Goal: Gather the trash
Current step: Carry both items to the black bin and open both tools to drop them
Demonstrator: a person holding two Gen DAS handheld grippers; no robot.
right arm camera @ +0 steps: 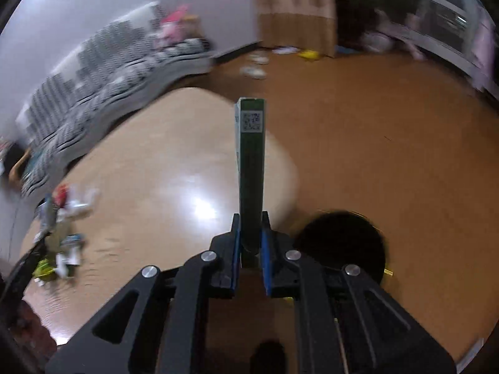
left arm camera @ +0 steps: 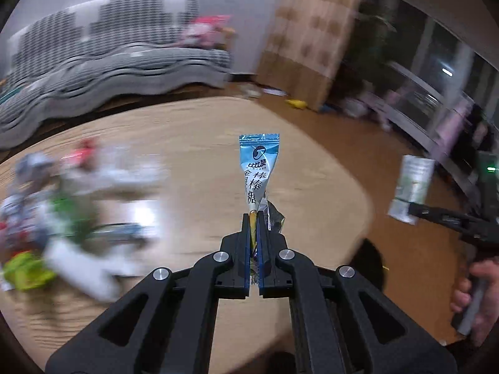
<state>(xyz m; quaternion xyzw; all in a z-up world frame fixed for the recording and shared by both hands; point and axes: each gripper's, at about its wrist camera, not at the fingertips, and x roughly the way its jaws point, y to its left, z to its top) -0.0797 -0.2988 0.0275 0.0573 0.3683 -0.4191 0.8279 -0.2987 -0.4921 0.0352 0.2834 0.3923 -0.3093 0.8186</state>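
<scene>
From my left wrist view, my left tool (left arm camera: pixel 256 218) is clamped on a blue-and-white candy wrapper (left arm camera: pixel 257 168) that stands up out of the tips, with a crumpled bit of clear film (left arm camera: pixel 274 218) caught beside it. Below it lies the pale wooden surface (left arm camera: pixel 187 143), and on its left part a blurred heap of trash (left arm camera: pixel 62 218) — white, green and red scraps I cannot make out singly. At the right edge my right hand (left arm camera: pixel 480 293) grips the handle of my right tool, whose tips pinch a green-and-white carton (left arm camera: pixel 411 187) over the brown floor (left arm camera: pixel 405 249). A sofa with a grey patterned cover (left arm camera: pixel 109 62) stands beyond the surface. From my right wrist view, my right tool (right arm camera: pixel 251 227) is clamped on that carton (right arm camera: pixel 251 162) — narrow dark green side toward the camera, a small code label near its top. The carton stands upright over the surface's far corner (right arm camera: pixel 156 155); a round black bin (right arm camera: pixel 343 243) sits on the floor just right of the tool, and the trash heap (right arm camera: pixel 59 233) lies far left.
</scene>
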